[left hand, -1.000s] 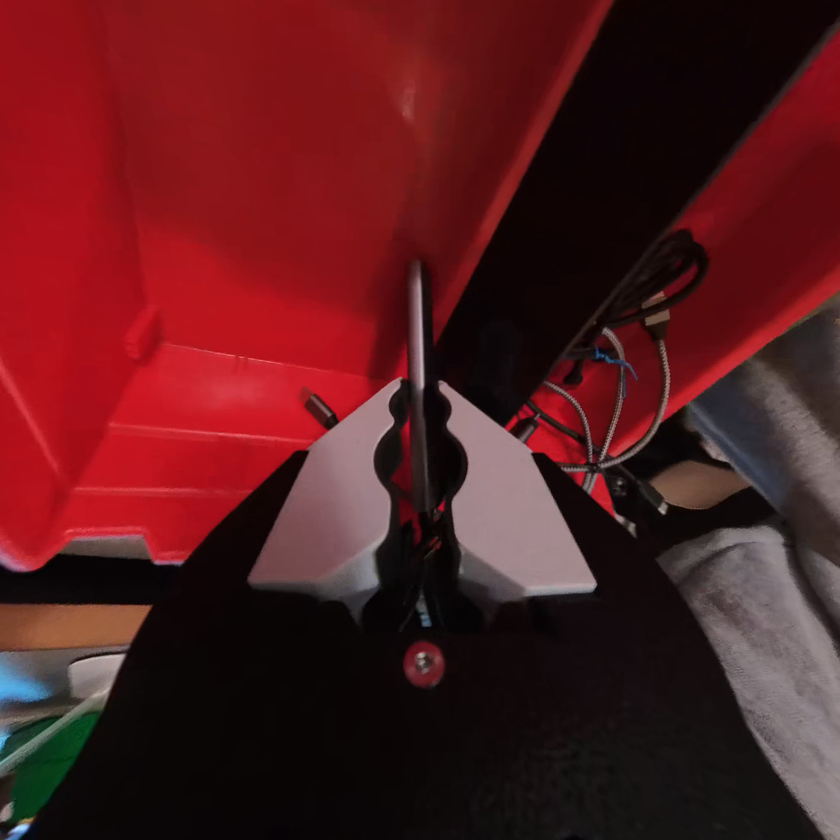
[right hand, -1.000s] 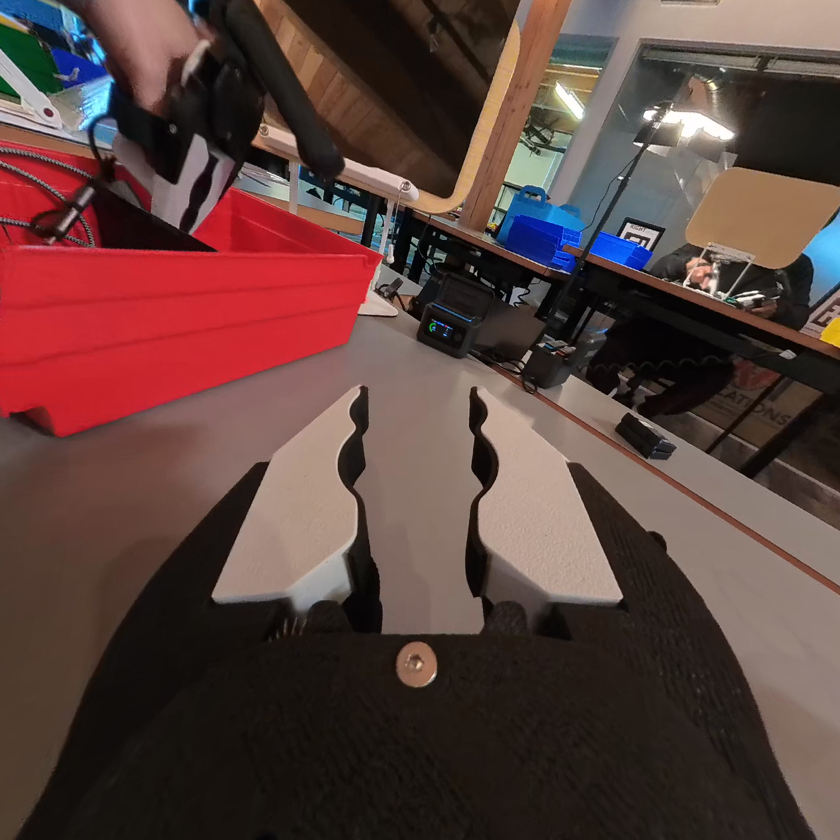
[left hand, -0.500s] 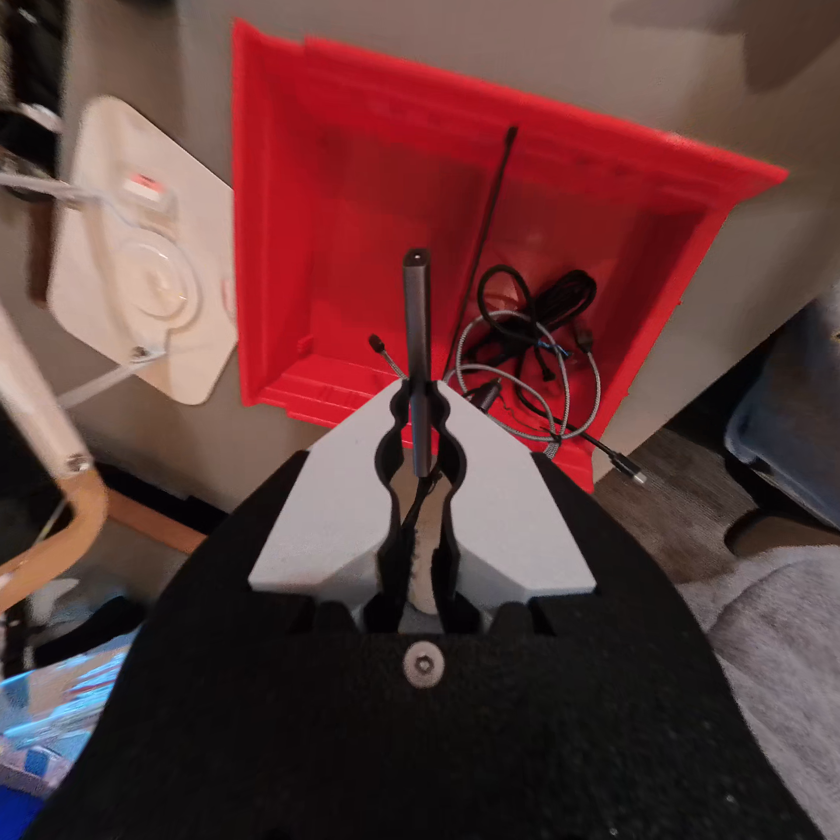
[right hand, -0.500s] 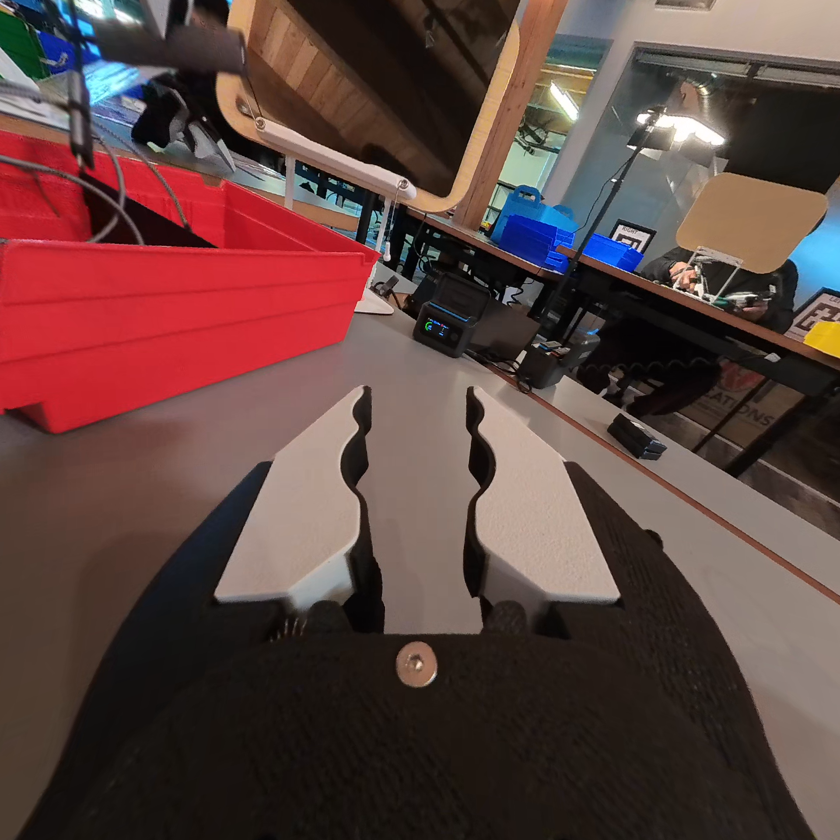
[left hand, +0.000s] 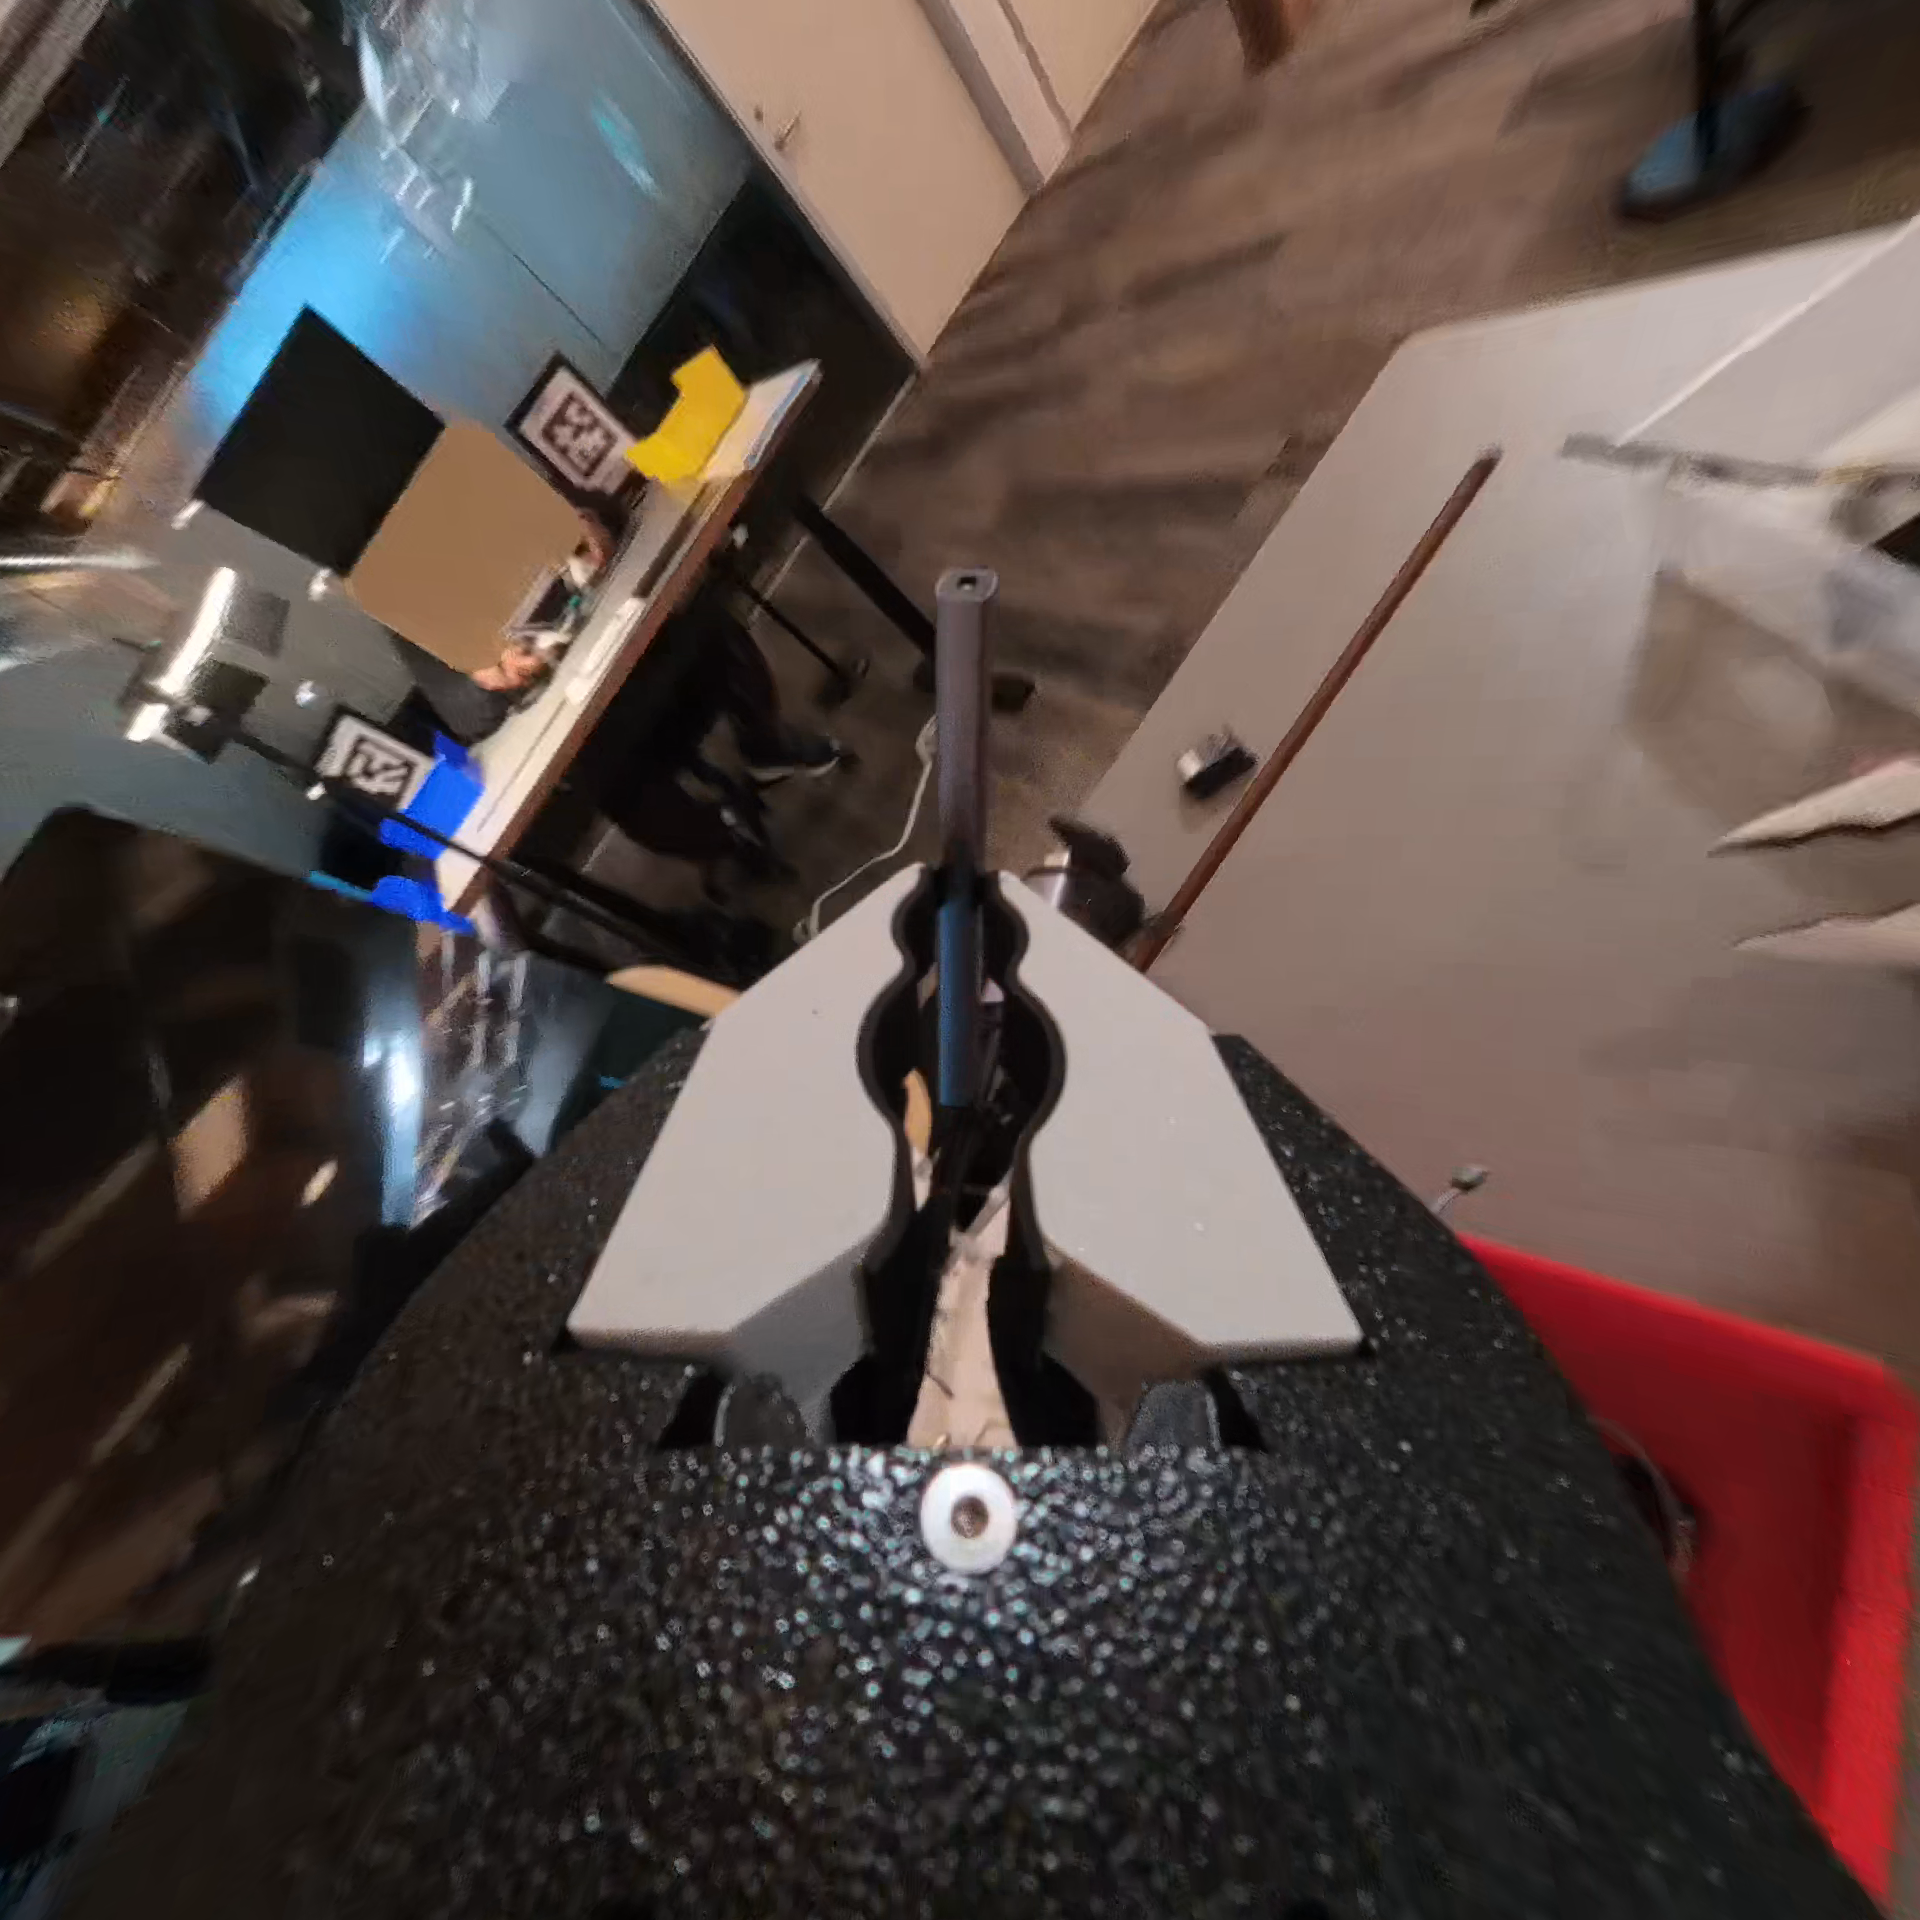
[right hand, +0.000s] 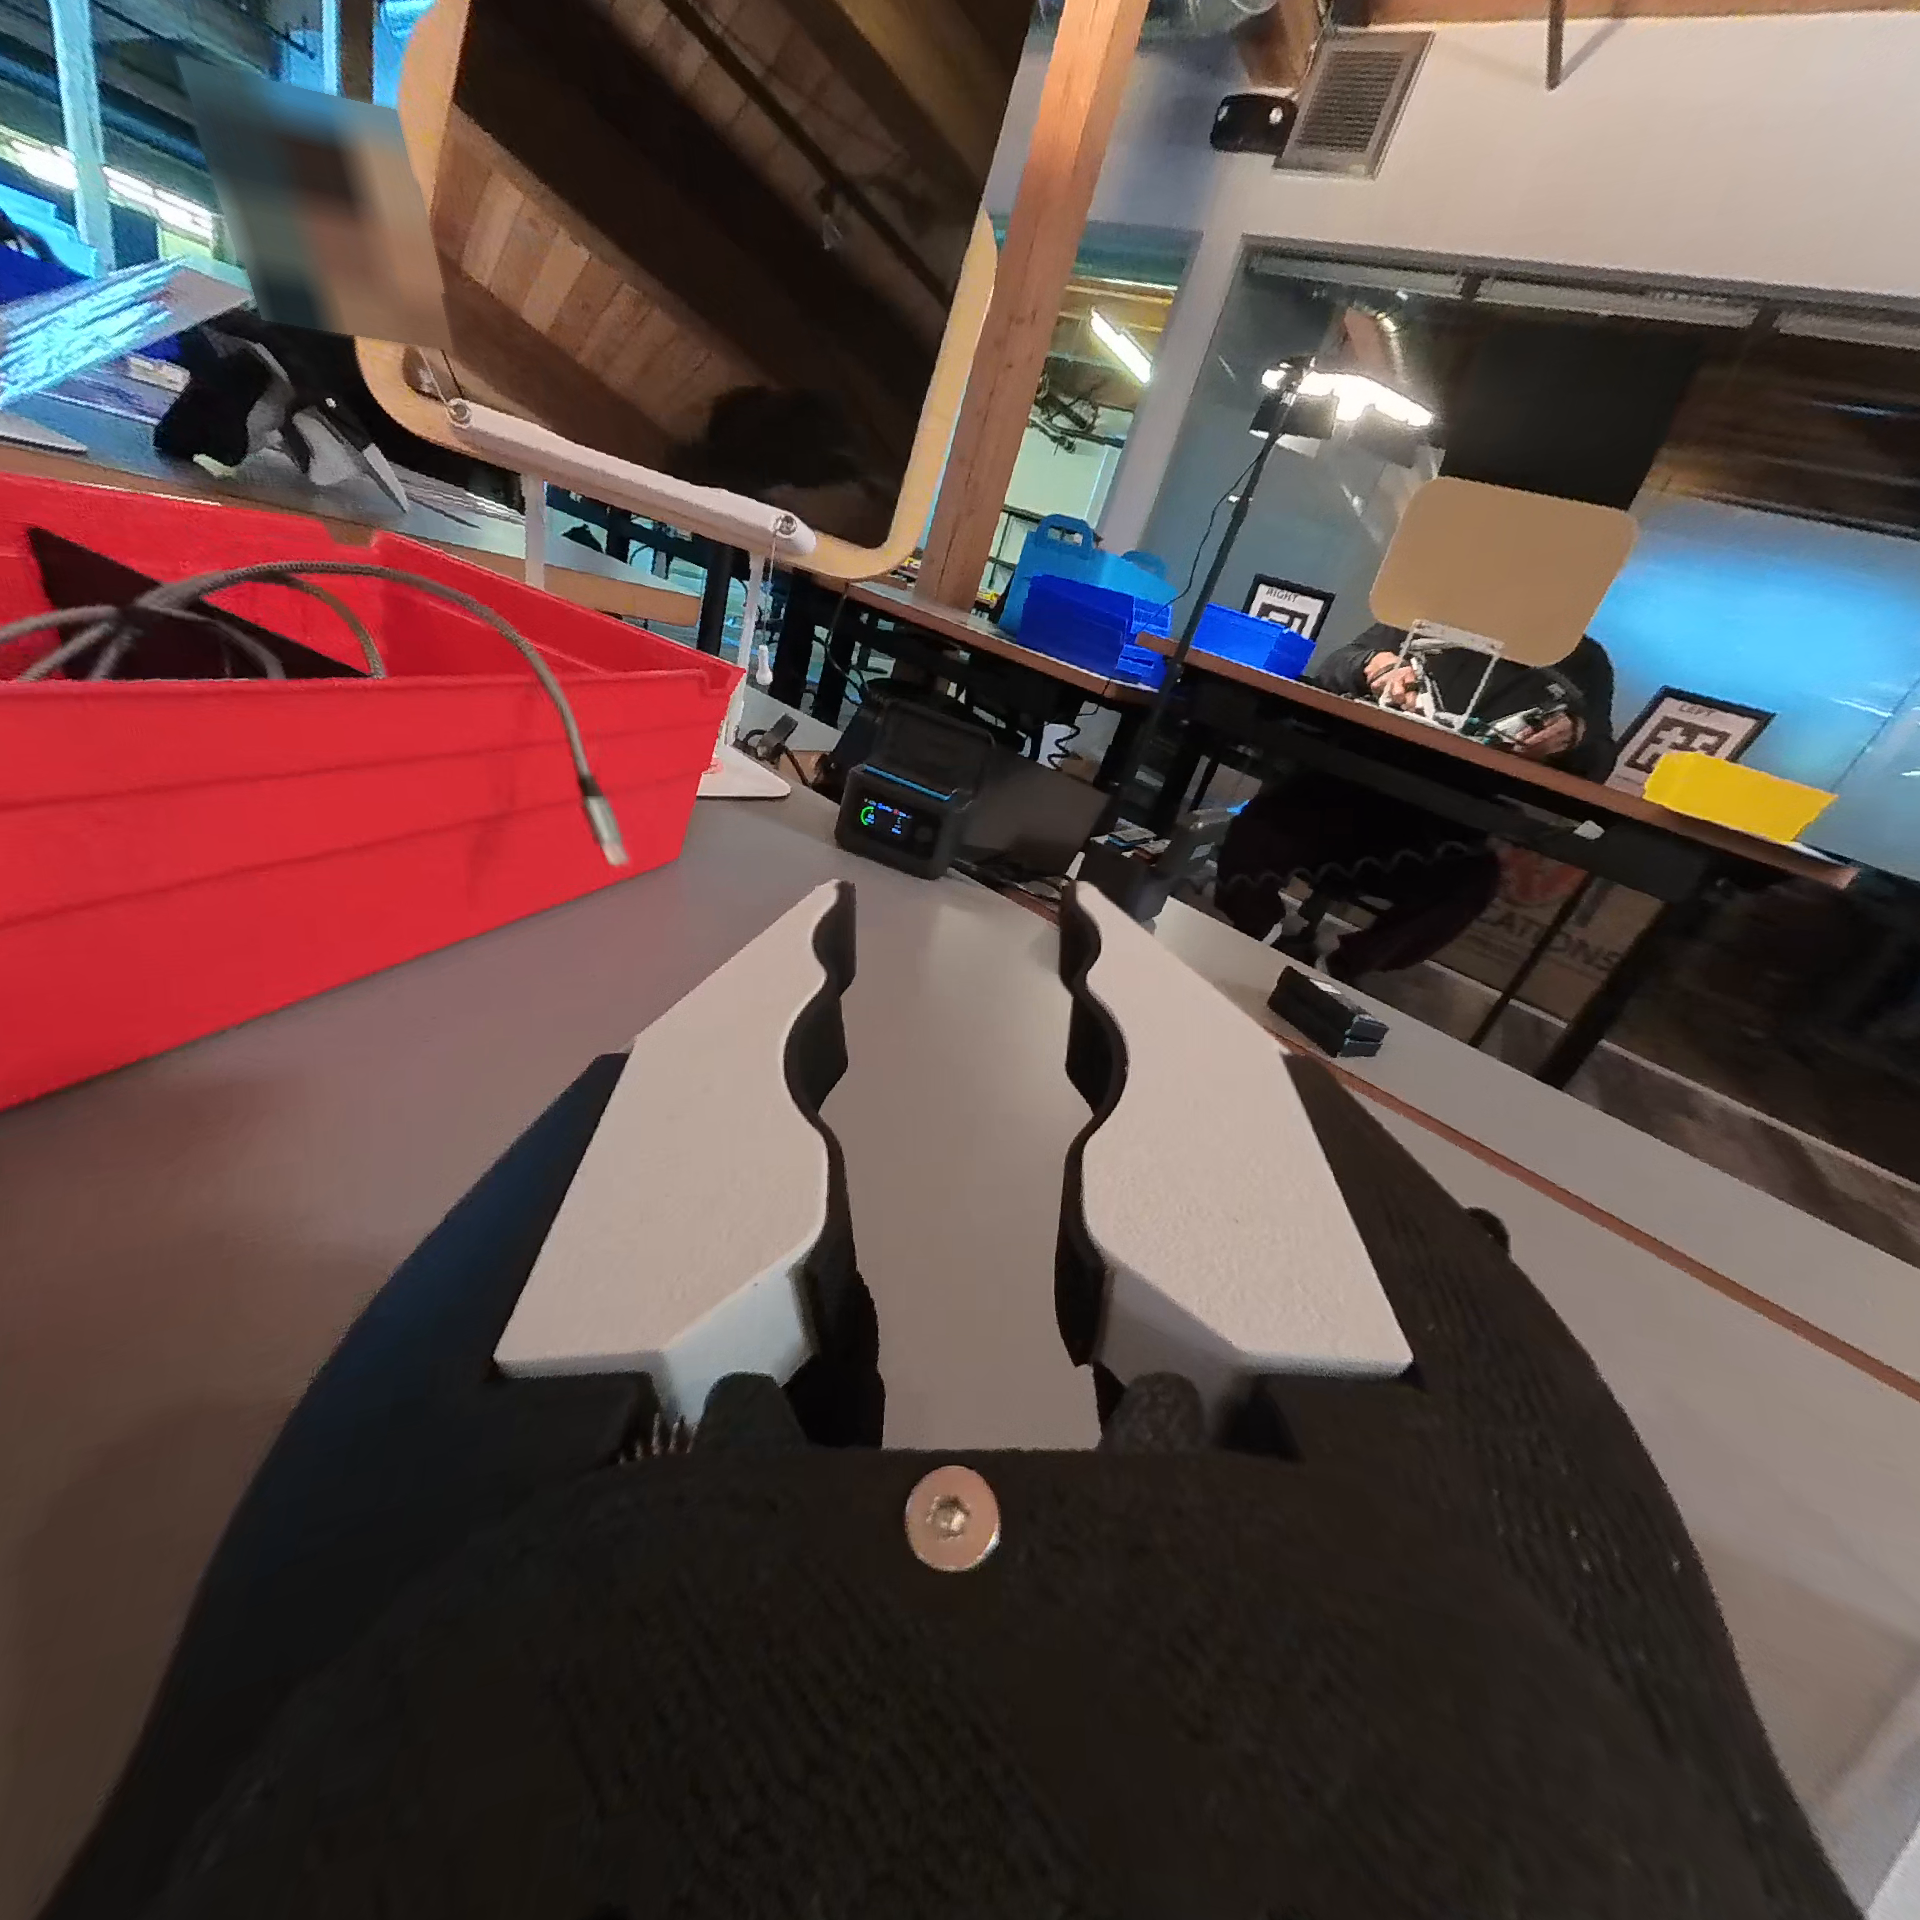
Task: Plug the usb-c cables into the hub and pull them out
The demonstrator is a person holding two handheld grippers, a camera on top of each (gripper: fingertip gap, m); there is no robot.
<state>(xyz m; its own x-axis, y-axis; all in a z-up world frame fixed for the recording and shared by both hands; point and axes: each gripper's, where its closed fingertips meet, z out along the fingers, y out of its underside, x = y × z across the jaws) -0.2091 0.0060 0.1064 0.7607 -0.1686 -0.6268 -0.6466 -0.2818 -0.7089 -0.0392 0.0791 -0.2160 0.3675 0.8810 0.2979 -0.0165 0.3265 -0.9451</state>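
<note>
With our left gripper (left hand: 961, 883) clamped edge-on around the hub (left hand: 958, 790) and our right gripper (right hand: 956, 904) gaping empty, the thin hub could twist when a cable (right hand: 457, 644) pushes in.

A grey table (right hand: 260, 1164) carries a red bin (right hand: 312, 831) on its left side. Beyond them sit a small black device with a lit screen (right hand: 899, 816) and a flat black box (right hand: 1328, 1011). Farther back, blue bins (right hand: 1101, 613) and a yellow tray (right hand: 1735, 795) rest on a long desk (right hand: 1455, 743), where a person (right hand: 1455, 790) sits.
</note>
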